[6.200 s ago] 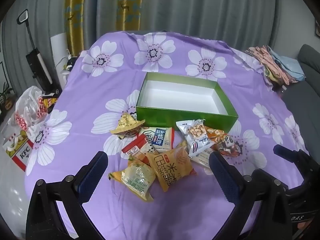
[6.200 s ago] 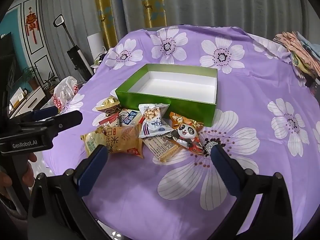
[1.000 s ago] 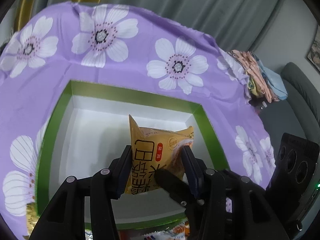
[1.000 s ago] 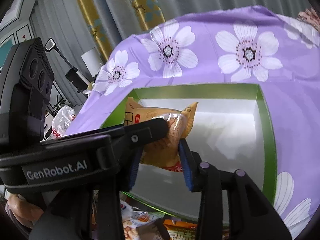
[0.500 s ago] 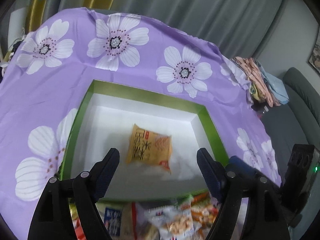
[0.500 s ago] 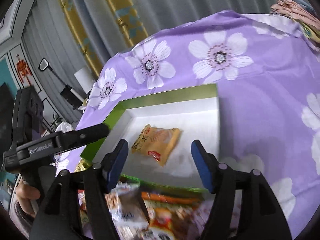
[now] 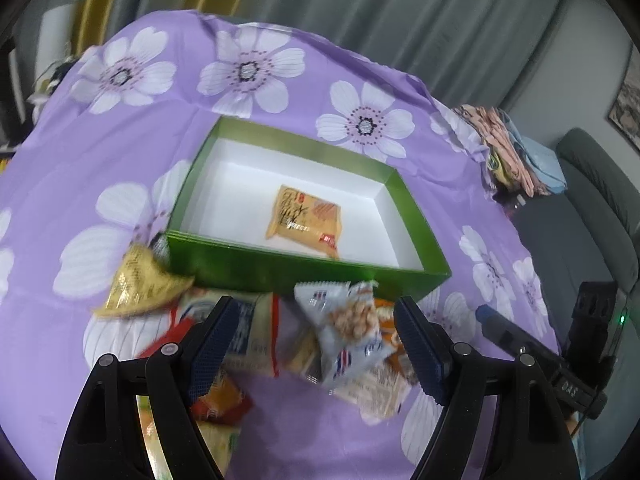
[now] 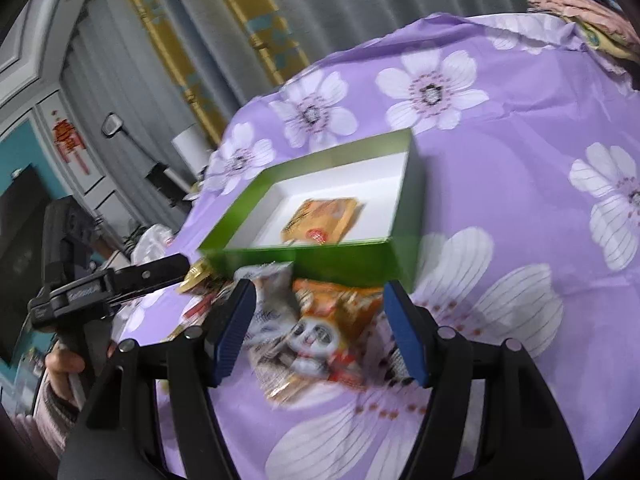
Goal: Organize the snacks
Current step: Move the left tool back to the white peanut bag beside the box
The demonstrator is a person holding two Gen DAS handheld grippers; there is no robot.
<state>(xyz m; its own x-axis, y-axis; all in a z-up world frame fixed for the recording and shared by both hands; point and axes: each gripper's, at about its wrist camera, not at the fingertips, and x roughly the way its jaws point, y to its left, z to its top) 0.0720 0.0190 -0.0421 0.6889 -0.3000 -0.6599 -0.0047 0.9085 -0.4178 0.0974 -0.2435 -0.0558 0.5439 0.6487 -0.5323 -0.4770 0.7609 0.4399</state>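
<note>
A green box with a white inside sits on the purple flowered cloth. One orange snack packet lies flat in it; it also shows in the right wrist view. Several loose snack packets lie in front of the box: a gold one, a white peanut packet and a panda packet. My left gripper is open and empty above the pile. My right gripper is open and empty above the panda packet.
The green box stands behind the pile in the right wrist view. Folded clothes lie at the cloth's far right edge. A grey sofa stands to the right. The left gripper's body shows at the left of the right wrist view.
The orange packet, held over the box a second ago, now lies in the box. Both grippers have opened and pulled back to above the snack pile.
</note>
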